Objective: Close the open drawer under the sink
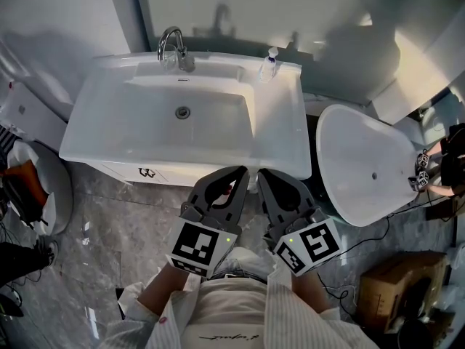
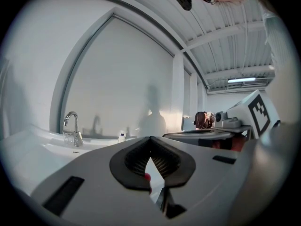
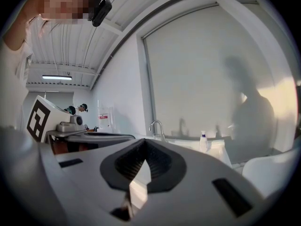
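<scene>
Both tools are held low before the person, side by side, pointing at the sink (image 1: 283, 129). In its own view the left tool (image 1: 238, 171) has its jaws together at the tips, with only a thin slit below where the pads meet and nothing between them. The right tool (image 1: 266, 174) is the same: jaws together, empty. Their tips lie just beside each other at the sink's front rim, right of its middle. The drawer (image 1: 131, 171) shows as a thin white strip right under that rim, with a small dark mark on it. I cannot tell how far it stands out, nor whether the tips touch it. A faucet (image 1: 174, 48) stands at the sink's back and a small bottle (image 1: 269, 64) at its back right corner. A toilet (image 1: 363, 166) stands just right of the sink.
</scene>
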